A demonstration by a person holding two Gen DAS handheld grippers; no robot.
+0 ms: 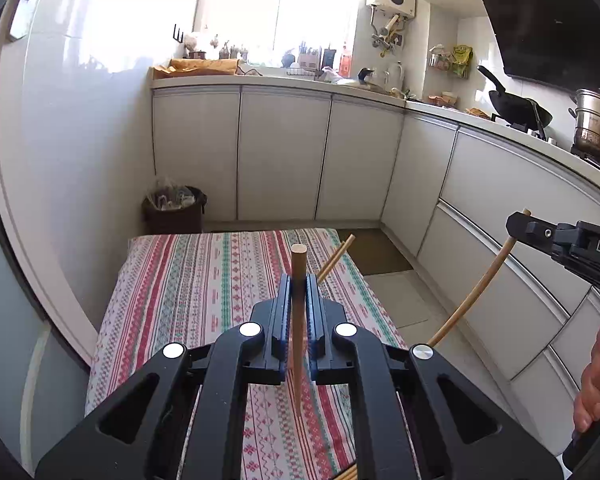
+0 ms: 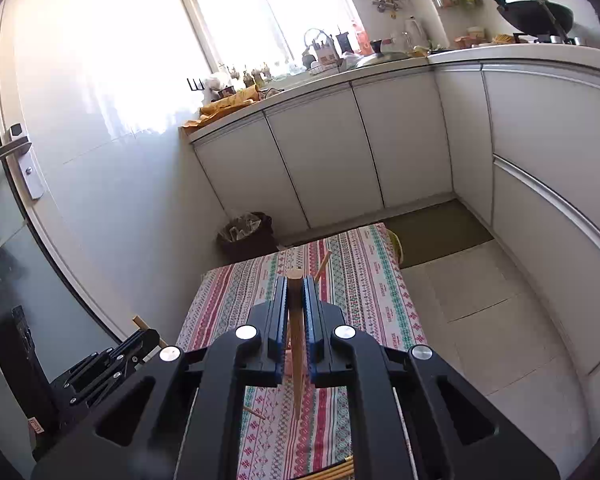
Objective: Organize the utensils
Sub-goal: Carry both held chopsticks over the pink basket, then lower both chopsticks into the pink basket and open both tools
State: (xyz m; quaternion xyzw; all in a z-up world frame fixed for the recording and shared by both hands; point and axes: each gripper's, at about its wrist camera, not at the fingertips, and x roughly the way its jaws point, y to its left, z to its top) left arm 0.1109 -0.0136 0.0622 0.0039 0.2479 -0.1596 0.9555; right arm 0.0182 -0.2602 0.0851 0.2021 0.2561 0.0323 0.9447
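Note:
My left gripper (image 1: 299,280) is shut on a wooden chopstick (image 1: 298,344) that stands upright between its jaws, above a table with a striped cloth (image 1: 180,280). My right gripper (image 2: 296,282) is shut the same way on a second chopstick (image 2: 297,352). In the left wrist view the right gripper (image 1: 518,226) hangs at the right, its chopstick (image 1: 472,288) slanting down. The left gripper (image 2: 146,336) shows at the lower left of the right wrist view. A loose pair of chopsticks (image 1: 336,258) lies at the table's far edge. More chopstick ends (image 2: 340,470) show at the bottom.
White cabinets (image 1: 280,152) line the back and right walls under a cluttered counter. On the stove stand a wok (image 1: 520,110) and a steel pot (image 1: 596,128). A dark bin (image 1: 176,208) sits on the floor beyond the table. A person's hand (image 1: 596,380) holds the right gripper.

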